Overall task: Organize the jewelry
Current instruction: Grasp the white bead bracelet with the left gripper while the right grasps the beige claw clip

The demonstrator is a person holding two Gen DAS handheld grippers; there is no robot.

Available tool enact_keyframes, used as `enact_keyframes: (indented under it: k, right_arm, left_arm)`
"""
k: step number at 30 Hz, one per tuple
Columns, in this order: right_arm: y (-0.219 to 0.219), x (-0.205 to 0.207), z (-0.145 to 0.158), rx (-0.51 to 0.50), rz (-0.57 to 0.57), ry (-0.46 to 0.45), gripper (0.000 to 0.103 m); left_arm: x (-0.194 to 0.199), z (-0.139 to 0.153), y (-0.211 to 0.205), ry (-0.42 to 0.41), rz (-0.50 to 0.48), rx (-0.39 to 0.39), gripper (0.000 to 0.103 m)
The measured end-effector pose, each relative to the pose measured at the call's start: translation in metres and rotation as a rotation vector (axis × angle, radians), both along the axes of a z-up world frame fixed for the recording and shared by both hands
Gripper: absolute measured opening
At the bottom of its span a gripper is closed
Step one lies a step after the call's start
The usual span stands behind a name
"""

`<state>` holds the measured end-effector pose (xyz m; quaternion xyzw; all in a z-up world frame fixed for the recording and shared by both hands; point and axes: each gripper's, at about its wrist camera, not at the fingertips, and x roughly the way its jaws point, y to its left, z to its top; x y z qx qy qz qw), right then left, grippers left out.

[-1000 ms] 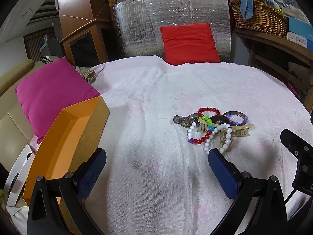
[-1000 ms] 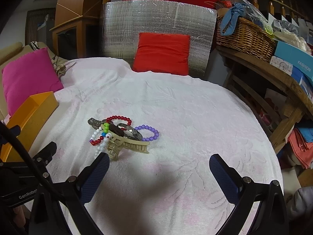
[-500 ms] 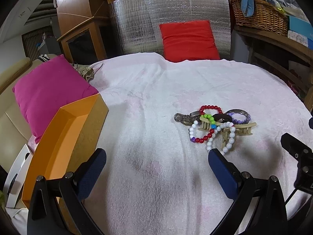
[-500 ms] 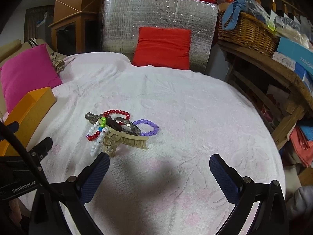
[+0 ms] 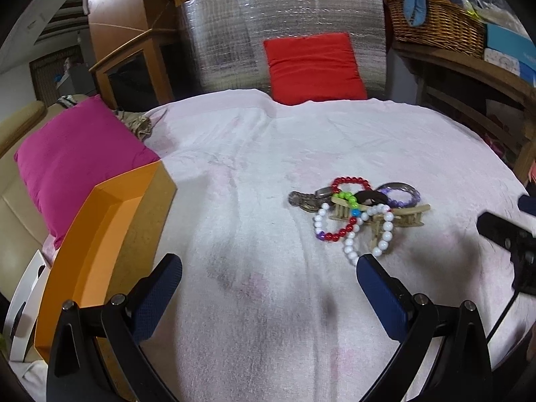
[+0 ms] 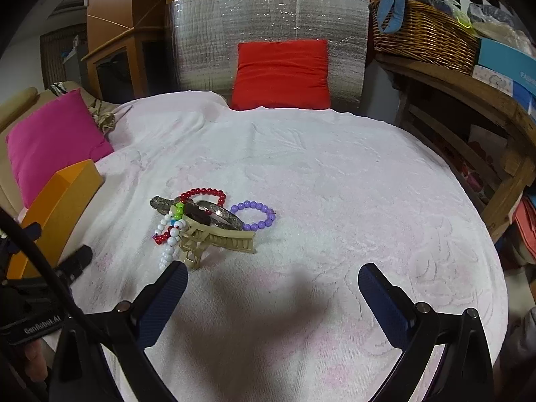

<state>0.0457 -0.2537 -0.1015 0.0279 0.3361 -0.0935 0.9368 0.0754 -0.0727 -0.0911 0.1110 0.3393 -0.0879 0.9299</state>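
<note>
left wrist view: jewelry heap on the towel, both tools wide apart

the left tool (image 5: 268,284) hangs over the pale pink towel (image 5: 251,154) with its pads spread and nothing between them. the jewelry pile (image 5: 360,211) lies just ahead of its right pad: red, white and purple bead bracelets tangled over a beige hair claw (image 5: 398,216). an orange box (image 5: 100,234) stands at the left. the right tool (image 6: 273,288) is likewise spread and empty, the hair claw (image 6: 217,239) near its left pad.
</note>
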Motion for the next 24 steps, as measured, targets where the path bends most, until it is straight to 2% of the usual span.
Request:
enact_keyframes:
  k: [4, 6, 8, 11, 16, 18, 19, 21, 22, 24]
  right_arm:
    - [-0.011, 0.008, 0.001, 0.059, 0.058, 0.004, 0.101]
    - [-0.017, 0.015, 0.000, 0.097, 0.107, 0.017, 0.093]
    - [-0.024, 0.027, -0.002, 0.136, 0.176, 0.038, 0.078]
    - [-0.032, 0.043, -0.007, 0.139, 0.239, 0.057, 0.067]
    - [-0.043, 0.063, -0.013, 0.152, 0.325, 0.059, 0.064]
    - [-0.047, 0.069, -0.016, 0.154, 0.337, 0.067, 0.063]
    - [-0.051, 0.073, -0.017, 0.162, 0.329, 0.075, 0.063]
    - [-0.058, 0.077, -0.019, 0.180, 0.308, 0.086, 0.063]
    - [-0.060, 0.078, -0.019, 0.187, 0.306, 0.087, 0.063]
    - [-0.061, 0.080, -0.020, 0.207, 0.323, 0.088, 0.062]
  left_arm:
    - [0.000, -0.004, -0.011, 0.025, -0.064, -0.008, 0.103]
    - [0.002, -0.007, -0.017, 0.057, -0.113, -0.030, 0.103]
    - [0.004, -0.009, -0.024, 0.076, -0.162, -0.051, 0.103]
    - [0.005, -0.009, -0.038, 0.087, -0.236, -0.079, 0.103]
    - [0.018, -0.023, -0.060, 0.120, -0.300, -0.063, 0.102]
    - [0.026, -0.031, -0.065, 0.158, -0.319, -0.059, 0.084]
    - [0.031, -0.036, -0.068, 0.176, -0.319, -0.053, 0.079]
    - [0.041, -0.044, -0.070, 0.201, -0.321, -0.051, 0.056]
    - [0.045, -0.046, -0.071, 0.218, -0.324, -0.059, 0.049]
    - [0.050, -0.050, -0.070, 0.239, -0.322, -0.066, 0.026]
